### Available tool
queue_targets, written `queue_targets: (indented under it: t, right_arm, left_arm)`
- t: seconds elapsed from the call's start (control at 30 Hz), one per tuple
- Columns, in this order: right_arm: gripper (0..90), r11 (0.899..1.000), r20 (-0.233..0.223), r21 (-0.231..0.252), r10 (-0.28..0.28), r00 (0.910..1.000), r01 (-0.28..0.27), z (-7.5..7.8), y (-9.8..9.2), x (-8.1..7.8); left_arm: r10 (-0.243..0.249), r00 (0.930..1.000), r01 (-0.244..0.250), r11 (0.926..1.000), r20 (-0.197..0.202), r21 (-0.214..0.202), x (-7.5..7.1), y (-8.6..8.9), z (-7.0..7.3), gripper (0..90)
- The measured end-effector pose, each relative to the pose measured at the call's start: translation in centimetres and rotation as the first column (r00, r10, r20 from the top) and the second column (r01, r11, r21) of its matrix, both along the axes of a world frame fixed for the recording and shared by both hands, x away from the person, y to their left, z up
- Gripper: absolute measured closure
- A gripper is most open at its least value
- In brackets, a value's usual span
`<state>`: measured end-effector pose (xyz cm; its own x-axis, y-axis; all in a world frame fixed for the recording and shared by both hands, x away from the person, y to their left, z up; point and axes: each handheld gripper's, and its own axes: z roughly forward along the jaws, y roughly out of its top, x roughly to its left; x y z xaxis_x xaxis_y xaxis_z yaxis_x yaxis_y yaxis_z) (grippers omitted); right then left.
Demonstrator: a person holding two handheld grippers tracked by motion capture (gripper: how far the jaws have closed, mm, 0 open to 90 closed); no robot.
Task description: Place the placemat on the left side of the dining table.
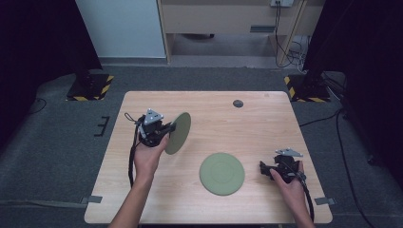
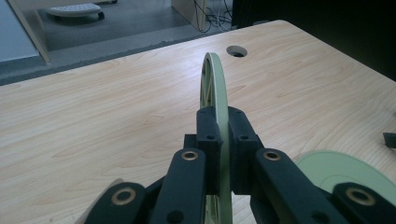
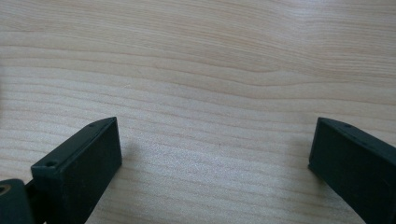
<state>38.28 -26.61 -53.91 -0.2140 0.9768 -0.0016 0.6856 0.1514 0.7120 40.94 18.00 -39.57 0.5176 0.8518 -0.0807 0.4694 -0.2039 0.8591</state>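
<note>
I see a pale wood bench (image 1: 214,118) on grey carpet, with a cable hole (image 1: 238,103) near its far edge. My left hand-held gripper (image 1: 170,128) is clamped on the rim of a green plate (image 1: 178,133), held on edge above the bench's left half. A second green plate (image 1: 222,173) lies flat toward the near edge. My right hand-held gripper (image 1: 263,167) rests just beside it, jaws wide, empty, over bare wood.

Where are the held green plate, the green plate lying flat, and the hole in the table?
held green plate (image 1: 178,132), high view, middle of its tilted face
flat green plate (image 1: 222,173), high view, centre of its top
table hole (image 1: 238,103), high view, middle of the round opening near the far edge
</note>
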Motion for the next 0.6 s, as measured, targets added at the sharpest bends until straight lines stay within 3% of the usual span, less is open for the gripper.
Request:
queue_targets:
  t: [0.6]
  right_arm:
    - [2.6, 1.0, 0.0, 0.0, 0.0, 1.0, 0.0, 0.0, 0.0, 0.0]
  left_arm:
    - [0.024, 0.9997, -0.024, 0.9997, 0.001, -0.001, -0.2, 1.7, -0.1, 85.4]
